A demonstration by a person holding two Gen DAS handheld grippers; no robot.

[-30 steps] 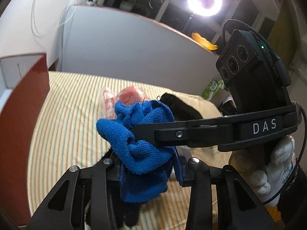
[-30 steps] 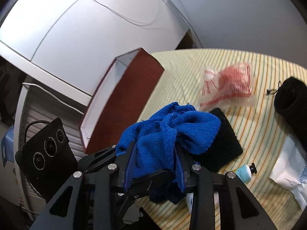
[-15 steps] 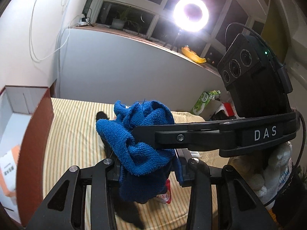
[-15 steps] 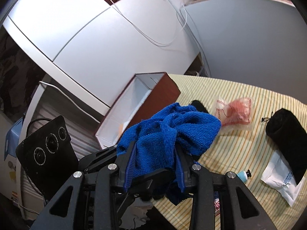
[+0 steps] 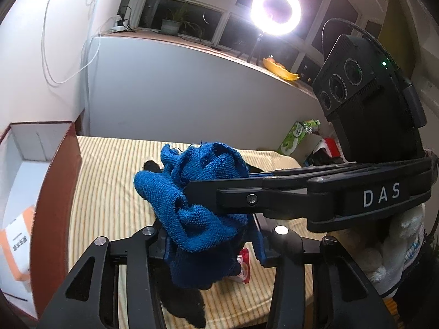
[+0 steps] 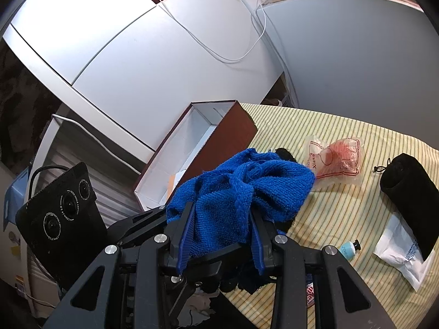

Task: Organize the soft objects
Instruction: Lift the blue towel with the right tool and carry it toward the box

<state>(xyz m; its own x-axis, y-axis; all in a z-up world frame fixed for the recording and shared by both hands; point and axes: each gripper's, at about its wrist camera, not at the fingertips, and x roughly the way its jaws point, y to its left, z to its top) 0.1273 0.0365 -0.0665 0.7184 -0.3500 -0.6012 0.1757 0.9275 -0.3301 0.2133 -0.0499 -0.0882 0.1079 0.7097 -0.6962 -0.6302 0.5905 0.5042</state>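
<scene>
Right tongs (image 6: 222,227) are clamped on the blue towel (image 6: 241,189), which is bunched between the blue pads at centre frame, above the striped tabletop (image 6: 343,208). Left tongs (image 5: 211,246) have just been opening, with the towel's lower part (image 5: 197,219) still between the pads; firm contact cannot be confirmed. An open box (image 6: 192,150) stands left of centre.

Both grippers sit higher above the striped table (image 6: 343,219) with the blue cloth (image 6: 241,189), the left gripper (image 5: 211,244) jaws having just been opening around it.
</scene>
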